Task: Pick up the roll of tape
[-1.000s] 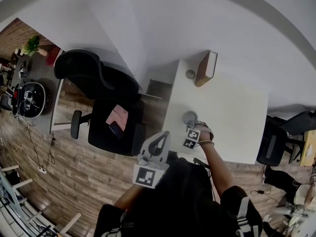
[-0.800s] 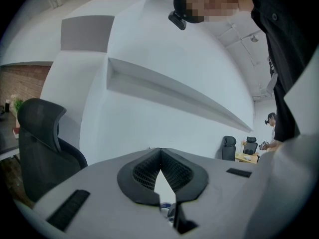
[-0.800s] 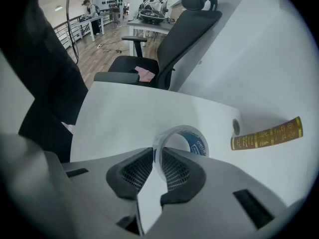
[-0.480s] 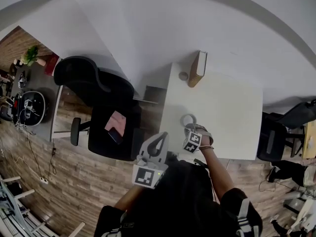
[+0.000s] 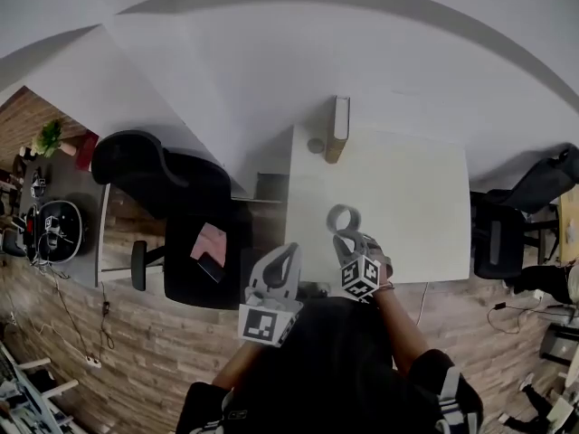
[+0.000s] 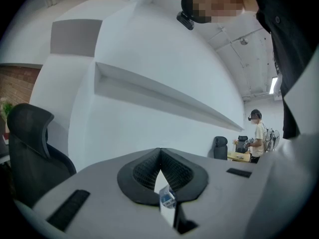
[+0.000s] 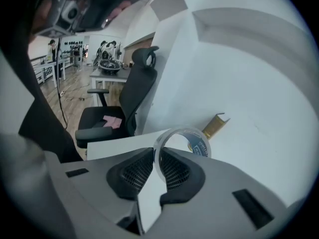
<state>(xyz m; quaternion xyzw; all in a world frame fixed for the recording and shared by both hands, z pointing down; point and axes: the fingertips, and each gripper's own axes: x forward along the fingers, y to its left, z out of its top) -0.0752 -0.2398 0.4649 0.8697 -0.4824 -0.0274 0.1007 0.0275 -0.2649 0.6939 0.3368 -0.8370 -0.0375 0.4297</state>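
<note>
Surface: one white table (image 5: 425, 188), set against a white wall (image 5: 271, 52). Wood-plank floor (image 5: 109, 333) to the left and near side. A second desk with gear (image 5: 54, 215) stands far left.

Count on the table: one roll of tape (image 5: 342, 217), one brown book-shaped object (image 5: 338, 127) upright at the far edge, and one small round object (image 5: 315, 145) just left of it.

Chairs: two black ones. The left chair (image 5: 172, 174) has a pink item (image 5: 210, 242) on its seat; the right chair (image 5: 493, 242) is at the table's right edge.

Right gripper (image 5: 355, 250): jaws clamped on the roll's wall, one jaw inside the ring, one outside. The roll sits over the table's near-left part; cannot tell whether it is clear of the surface.

Left gripper (image 5: 280, 265): jaws closed tip to tip, gripping nothing, held left of the table.

One person (image 6: 257, 133) stands far off in the left gripper view.
</note>
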